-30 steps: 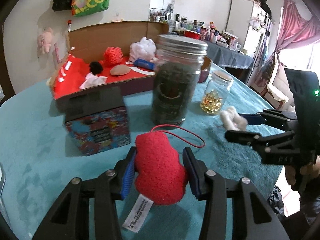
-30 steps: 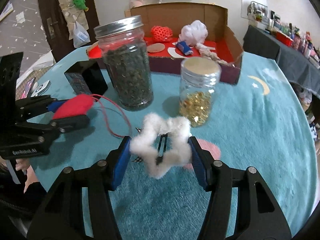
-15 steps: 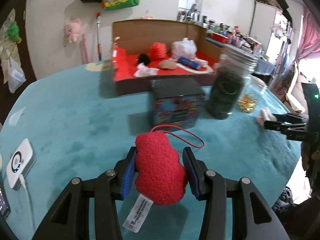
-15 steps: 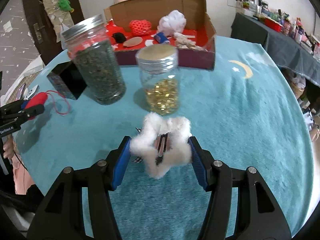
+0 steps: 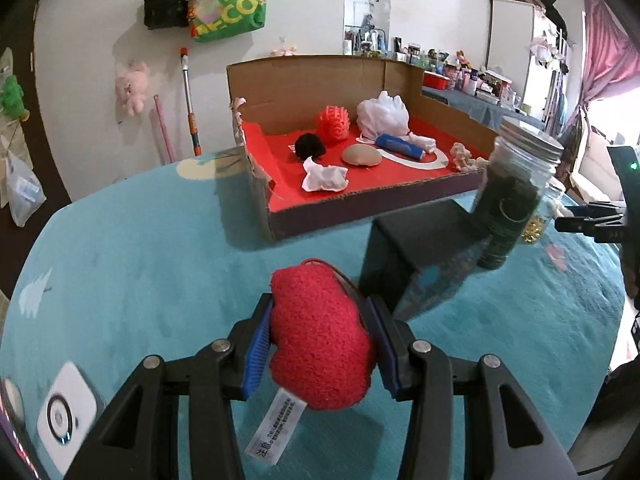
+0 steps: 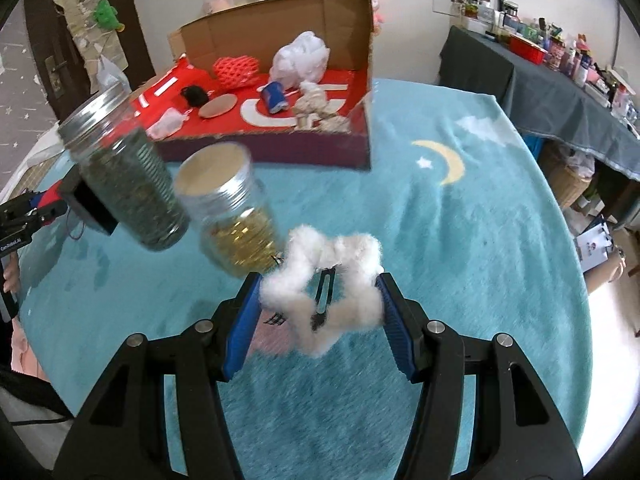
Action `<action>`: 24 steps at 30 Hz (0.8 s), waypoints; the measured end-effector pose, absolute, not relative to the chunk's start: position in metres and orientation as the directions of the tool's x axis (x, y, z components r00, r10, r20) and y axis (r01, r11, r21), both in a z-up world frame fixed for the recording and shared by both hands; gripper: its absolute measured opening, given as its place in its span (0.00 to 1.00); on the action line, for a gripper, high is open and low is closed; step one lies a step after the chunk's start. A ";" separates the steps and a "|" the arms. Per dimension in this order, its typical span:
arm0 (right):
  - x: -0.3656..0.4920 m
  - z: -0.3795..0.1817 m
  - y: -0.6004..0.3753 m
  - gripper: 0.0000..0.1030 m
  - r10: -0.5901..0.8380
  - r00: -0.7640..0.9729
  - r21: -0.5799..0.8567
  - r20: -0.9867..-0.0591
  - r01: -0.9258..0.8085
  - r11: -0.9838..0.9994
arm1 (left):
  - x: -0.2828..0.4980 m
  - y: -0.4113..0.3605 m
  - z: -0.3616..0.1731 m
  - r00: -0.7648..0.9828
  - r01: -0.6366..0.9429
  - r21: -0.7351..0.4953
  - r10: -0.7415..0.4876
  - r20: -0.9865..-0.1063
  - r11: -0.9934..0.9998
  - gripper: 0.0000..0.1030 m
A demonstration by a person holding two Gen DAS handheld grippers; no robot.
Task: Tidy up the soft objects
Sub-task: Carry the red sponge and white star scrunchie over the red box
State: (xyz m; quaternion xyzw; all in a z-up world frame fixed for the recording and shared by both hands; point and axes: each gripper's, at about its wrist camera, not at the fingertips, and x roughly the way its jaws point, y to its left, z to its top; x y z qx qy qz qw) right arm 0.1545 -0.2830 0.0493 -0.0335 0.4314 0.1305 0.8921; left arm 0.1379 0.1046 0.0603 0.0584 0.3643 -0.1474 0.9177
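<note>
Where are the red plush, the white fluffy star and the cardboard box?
red plush (image 5: pixel 320 340), left wrist view, middle of its fuzzy body between the fingers.
white fluffy star (image 6: pixel 320 284), right wrist view, its upper fluffy rim.
cardboard box (image 5: pixel 312 92), left wrist view, inner back wall.

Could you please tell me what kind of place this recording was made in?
Most likely a lived-in room at home, not a lab: a round table under a teal blanket with a moon and clouds, a pink plush toy and a green tote bag hanging on the wall, and a side table crowded with bottles.
</note>
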 end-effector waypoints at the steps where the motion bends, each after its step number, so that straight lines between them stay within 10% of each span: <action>1: 0.158 0.050 -0.284 0.54 0.201 0.593 0.052 -0.780 -0.258 0.965 | 0.142 0.106 0.060 0.690 0.317 -0.002 -0.232 -0.686 0.948 0.47; 24: 0.197 0.069 -0.278 0.54 0.185 0.604 -0.033 -0.775 -0.331 0.943 | 0.179 0.098 0.085 0.684 0.447 0.040 -0.313 -0.658 0.894 0.47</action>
